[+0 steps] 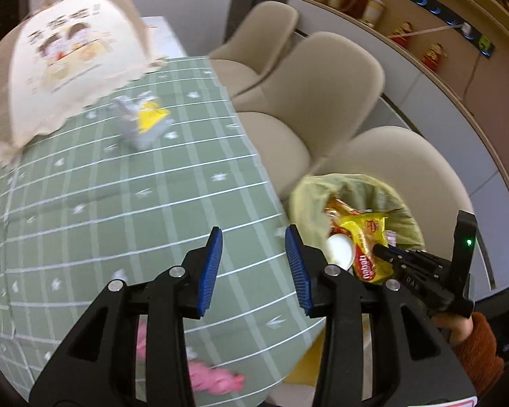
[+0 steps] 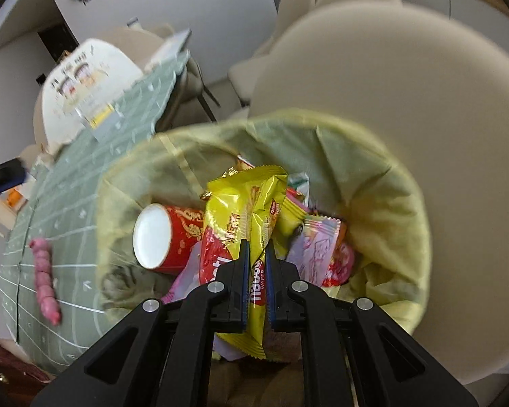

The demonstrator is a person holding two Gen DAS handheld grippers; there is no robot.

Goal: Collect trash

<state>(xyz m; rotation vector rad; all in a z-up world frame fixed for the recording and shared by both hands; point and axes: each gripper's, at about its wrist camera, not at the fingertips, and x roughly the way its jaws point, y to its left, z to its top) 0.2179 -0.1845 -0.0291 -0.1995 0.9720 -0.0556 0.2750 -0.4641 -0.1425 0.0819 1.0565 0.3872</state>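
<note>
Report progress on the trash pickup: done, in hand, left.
Done: a red cup and several wrappers already lie in the lined bin. In hand: the right gripper pinches a yellow wafer wrapper over the bin. Left: a pink wrapper and a yellow-and-silver wrapper remain on the table; the left gripper is open, holding nothing.

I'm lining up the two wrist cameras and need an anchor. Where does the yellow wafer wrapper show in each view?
Left wrist: yellow wafer wrapper, lower right, over the lined bin.
Right wrist: bottom centre, clamped in the right gripper jaws above the bin.
Shared landmark: red paper cup, white inside.
</note>
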